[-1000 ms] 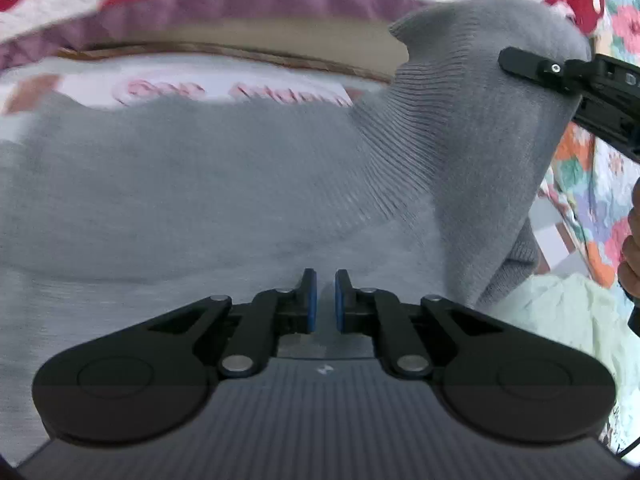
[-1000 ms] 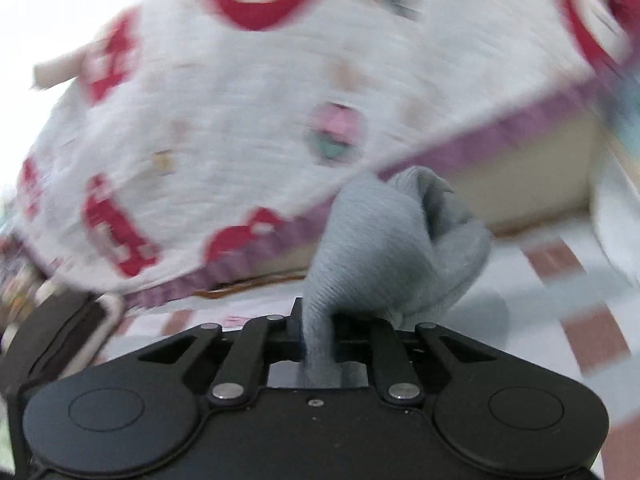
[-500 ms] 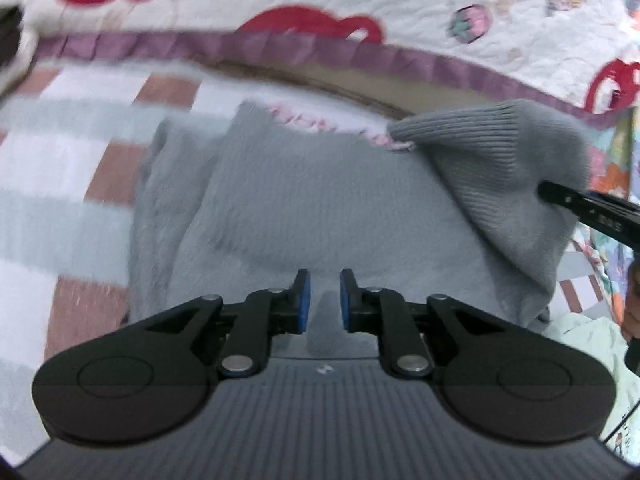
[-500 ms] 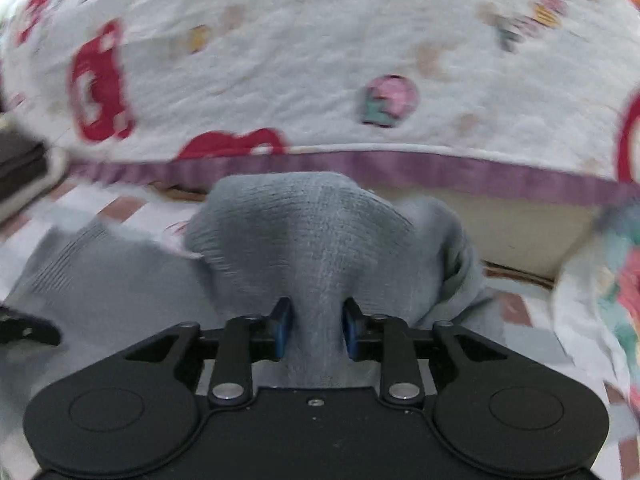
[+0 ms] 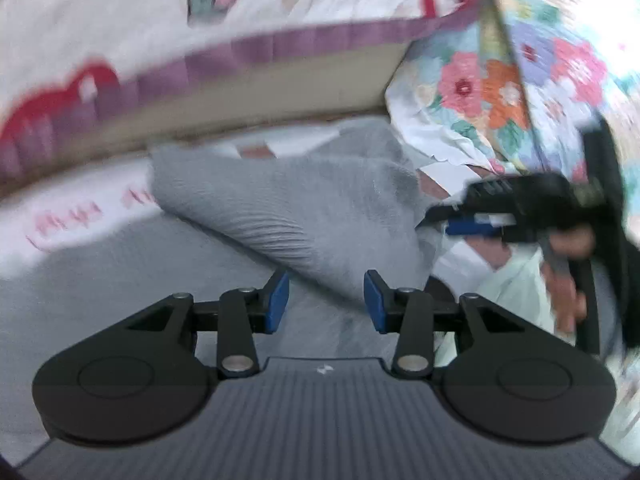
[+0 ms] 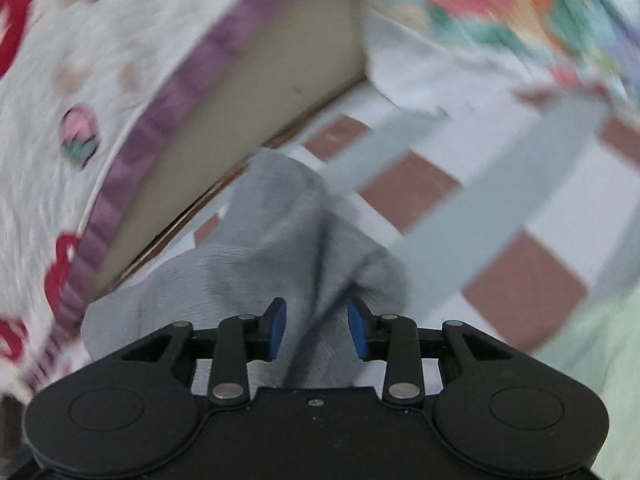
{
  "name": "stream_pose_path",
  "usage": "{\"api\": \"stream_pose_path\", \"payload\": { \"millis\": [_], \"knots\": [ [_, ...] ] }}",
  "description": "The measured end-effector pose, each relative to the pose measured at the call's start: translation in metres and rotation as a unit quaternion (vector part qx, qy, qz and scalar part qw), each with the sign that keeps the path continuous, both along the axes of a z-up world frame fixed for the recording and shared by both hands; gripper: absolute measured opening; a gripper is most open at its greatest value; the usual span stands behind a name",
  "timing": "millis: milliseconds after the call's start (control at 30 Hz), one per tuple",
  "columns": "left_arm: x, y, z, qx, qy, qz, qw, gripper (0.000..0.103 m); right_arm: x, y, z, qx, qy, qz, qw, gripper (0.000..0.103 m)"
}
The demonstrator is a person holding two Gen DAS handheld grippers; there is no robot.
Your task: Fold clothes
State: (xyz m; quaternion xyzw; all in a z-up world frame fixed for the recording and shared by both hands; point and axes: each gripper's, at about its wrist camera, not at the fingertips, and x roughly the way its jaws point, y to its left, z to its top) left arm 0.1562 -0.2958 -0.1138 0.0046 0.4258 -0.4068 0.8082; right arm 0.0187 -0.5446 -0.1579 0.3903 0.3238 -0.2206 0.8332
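Observation:
A grey knit sweater [image 5: 304, 216] lies on the checked sheet, with a ribbed fold heaped over its flat body. My left gripper [image 5: 325, 304] hovers low over the near part of that fold, open, its blue pads wide apart and holding nothing. In the left wrist view my right gripper [image 5: 460, 220] shows at the right edge of the sweater, held by a hand [image 5: 568, 276]. In its own view the right gripper [image 6: 316, 328] is open, and a loose ridge of the sweater [image 6: 280, 248] rises between its pads. Both views are motion-blurred.
A white quilt with red prints and a purple border [image 5: 304, 40] hangs over a beige base behind the sweater. A floral fabric [image 5: 500, 80] is at the right. The sheet has brown and pale blue checks [image 6: 420, 184], and a pale green cloth [image 6: 592, 360] lies at the right.
The right gripper carried the raised sweater part down onto the body and opened, letting it go. The left gripper opened wide and swung right. The fold now rests on the sweater.

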Motion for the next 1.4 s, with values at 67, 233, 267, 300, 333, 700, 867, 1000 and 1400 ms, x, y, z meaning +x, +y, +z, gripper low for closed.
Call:
{"api": "stream_pose_path", "payload": {
  "millis": [67, 233, 267, 300, 333, 700, 867, 1000, 1400],
  "knots": [
    [0.014, -0.004, -0.010, -0.005, 0.034, 0.023, 0.9991, 0.040, -0.007, -0.004, -0.012, 0.028, -0.007, -0.007, 1.000, 0.048],
    [0.021, -0.011, -0.015, -0.009, 0.022, 0.027, 0.9993, 0.040, -0.012, -0.013, -0.028, 0.027, -0.006, -0.021, 0.999, 0.053],
    [0.023, -0.016, -0.014, -0.012, 0.021, 0.021, 0.9995, 0.040, -0.011, -0.016, -0.030, 0.027, -0.008, -0.020, 0.999, 0.053],
    [0.025, -0.022, -0.013, -0.015, 0.020, 0.016, 0.9996, 0.040, -0.007, -0.018, -0.030, 0.026, -0.012, -0.016, 0.999, 0.053],
    [0.027, -0.028, -0.011, -0.017, 0.019, 0.010, 0.9996, 0.040, -0.002, -0.020, -0.030, 0.021, -0.019, -0.013, 1.000, 0.055],
    [0.051, -0.091, -0.001, -0.043, 0.011, -0.053, 0.9977, 0.066, 0.033, 0.005, 0.001, -0.079, -0.125, 0.116, 0.982, 0.022],
    [0.060, -0.121, -0.015, -0.042, 0.032, -0.110, 0.9926, 0.061, 0.030, 0.000, 0.000, -0.086, -0.117, 0.141, 0.979, 0.022],
    [0.056, -0.117, -0.019, -0.051, 0.023, -0.113, 0.9920, 0.014, 0.030, -0.003, 0.000, -0.089, -0.120, 0.159, 0.976, 0.021],
    [0.045, -0.067, 0.000, -0.103, 0.019, -0.034, 0.9939, 0.012, 0.047, -0.007, -0.029, -0.033, -0.071, 0.122, 0.989, 0.063]
  ]
}}
